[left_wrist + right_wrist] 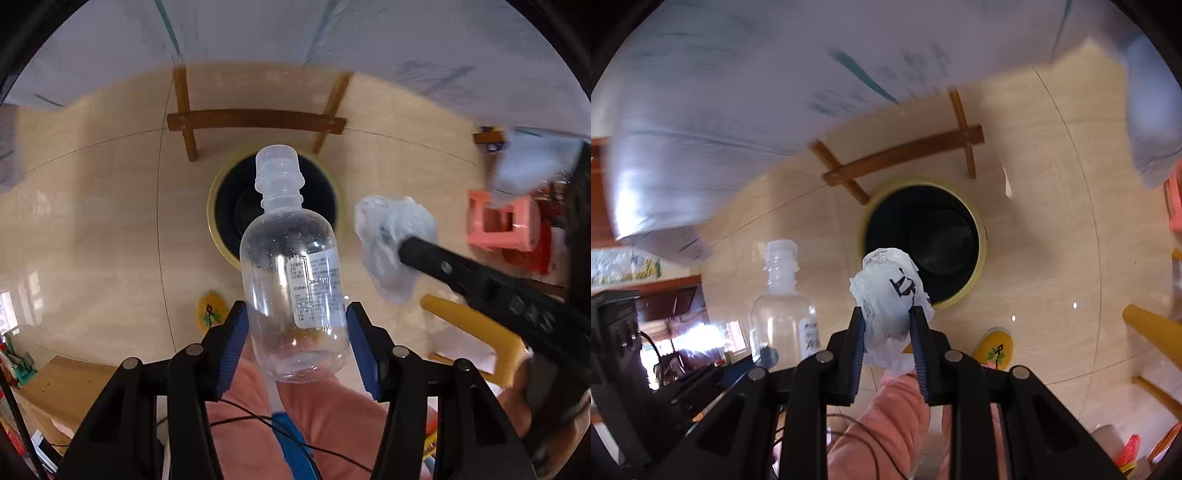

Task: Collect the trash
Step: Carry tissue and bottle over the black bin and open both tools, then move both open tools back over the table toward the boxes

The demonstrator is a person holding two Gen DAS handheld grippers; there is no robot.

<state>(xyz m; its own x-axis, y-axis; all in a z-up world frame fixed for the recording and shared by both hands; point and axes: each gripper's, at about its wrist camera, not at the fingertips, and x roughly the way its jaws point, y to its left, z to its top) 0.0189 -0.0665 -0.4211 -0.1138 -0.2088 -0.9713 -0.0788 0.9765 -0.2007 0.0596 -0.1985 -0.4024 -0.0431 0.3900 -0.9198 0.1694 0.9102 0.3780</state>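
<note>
Left gripper (295, 332) clamped on bottle (293, 280), blue pads pressed on both flanks near the base, cap pointing toward bin (218, 221). Right gripper (886, 325) clamped on wad (888, 291) of crumpled white plastic, most of it bulging past the tips. Both items held aloft above the tiled floor, short of the bin mouth: bottle neck overlapping the near rim in the left view, wad overlapping the near rim in the right view. Bin round, yellow-rimmed, black inside, seemingly empty, standing just before the wooden stool (255, 122).

Step in hand, by judgement: carrying both pieces over the bin for release.

Risks from here:
- Release too early, short of the rim: bottle striking the rim or floor and rolling off under the stool.
- Bottle smooth, round and gripped low; a jolt or tilt could pivot it between the pads and slip it free.
- Wad light and springy; likely to cling to a pad or drift sideways on release, landing beside the bin.
- Two grippers converging on one small opening; tips could knock together, or one item could bump the other off line.
- Slipper (995, 350) near the bin: a stray drop could land by it.
</note>
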